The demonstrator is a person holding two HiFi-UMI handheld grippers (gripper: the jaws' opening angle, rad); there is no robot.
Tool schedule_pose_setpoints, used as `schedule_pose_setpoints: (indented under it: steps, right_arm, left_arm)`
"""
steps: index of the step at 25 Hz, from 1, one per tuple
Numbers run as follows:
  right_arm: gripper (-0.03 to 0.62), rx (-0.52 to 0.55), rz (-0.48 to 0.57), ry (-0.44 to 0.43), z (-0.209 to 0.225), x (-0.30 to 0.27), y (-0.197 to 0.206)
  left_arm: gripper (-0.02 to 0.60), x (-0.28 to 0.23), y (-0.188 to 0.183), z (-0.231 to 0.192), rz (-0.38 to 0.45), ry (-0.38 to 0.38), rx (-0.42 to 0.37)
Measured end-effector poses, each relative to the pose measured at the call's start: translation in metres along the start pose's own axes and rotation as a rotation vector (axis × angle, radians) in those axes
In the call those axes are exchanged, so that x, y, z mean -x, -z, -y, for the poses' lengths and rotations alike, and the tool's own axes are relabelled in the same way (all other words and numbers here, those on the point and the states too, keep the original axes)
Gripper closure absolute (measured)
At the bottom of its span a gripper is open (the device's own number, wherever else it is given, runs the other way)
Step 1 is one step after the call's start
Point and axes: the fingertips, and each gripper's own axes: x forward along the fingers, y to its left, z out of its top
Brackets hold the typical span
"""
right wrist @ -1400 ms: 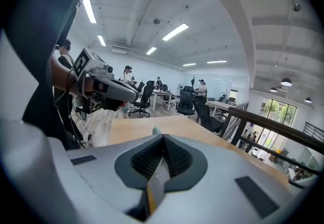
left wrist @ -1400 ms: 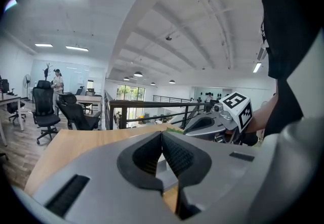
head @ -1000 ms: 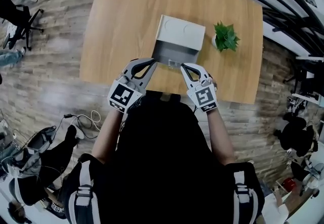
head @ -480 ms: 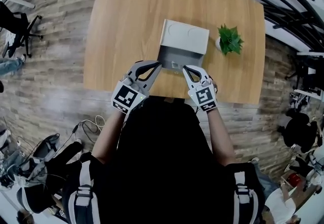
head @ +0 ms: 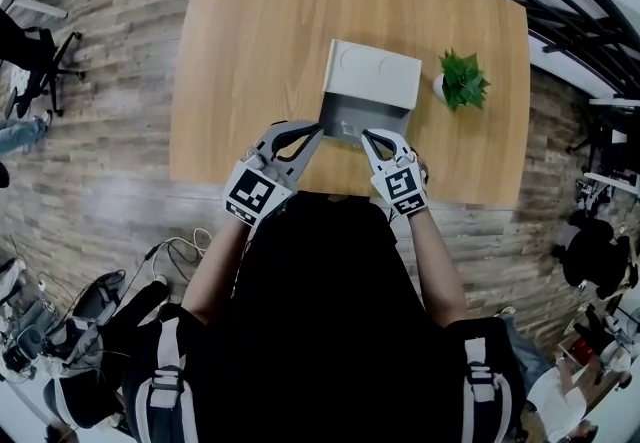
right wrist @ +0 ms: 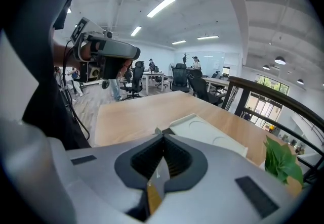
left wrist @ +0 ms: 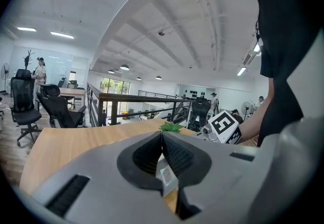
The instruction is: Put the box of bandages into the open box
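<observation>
The open box (head: 350, 115) stands near the front edge of the wooden table (head: 255, 31), its white lid (head: 372, 71) folded back and its grey inside facing me. My left gripper (head: 318, 128) is shut, its tip at the box's near left corner. At the near right side of the box is my right gripper (head: 366, 135), also shut with nothing held. From the right gripper view, the shut right gripper (right wrist: 163, 135) points at the lid (right wrist: 207, 136). The left gripper (left wrist: 162, 133) shows its jaws pressed together. I cannot make out a box of bandages in any view.
A small green potted plant (head: 463, 81) stands right of the box, also seen as the plant (right wrist: 281, 160) and plant (left wrist: 171, 127). Office chairs and people are around the table on the wooden floor. A black railing runs past the table's far right.
The whole head view has shifted slightly, so the table and box sit a little further right. Both grippers stay shut at the box's near edge.
</observation>
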Motion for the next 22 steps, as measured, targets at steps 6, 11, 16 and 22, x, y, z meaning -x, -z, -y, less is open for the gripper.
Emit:
schedule_pose_setpoints:
  steps: [6, 11, 16, 22]
  right_arm:
    - [0.569, 0.025, -0.021, -0.017, -0.003, -0.018, 0.003]
    - [0.569, -0.005, -0.058, -0.020, -0.003, -0.031, 0.018]
    - [0.569, -0.017, -0.087, -0.026, -0.005, -0.038, 0.030]
    - [0.569, -0.037, -0.117, -0.003, 0.002, -0.045, 0.042]
  left_arm:
    - [0.558, 0.000, 0.007, -0.009, -0.017, 0.011, 0.006]
    - [0.558, -0.006, 0.009, -0.008, -0.027, 0.033, 0.001]
    - [0.558, -0.010, 0.010, -0.007, -0.034, 0.049, -0.011]
    - [0.558, -0.012, 0.011, -0.008, -0.039, 0.059, -0.006]
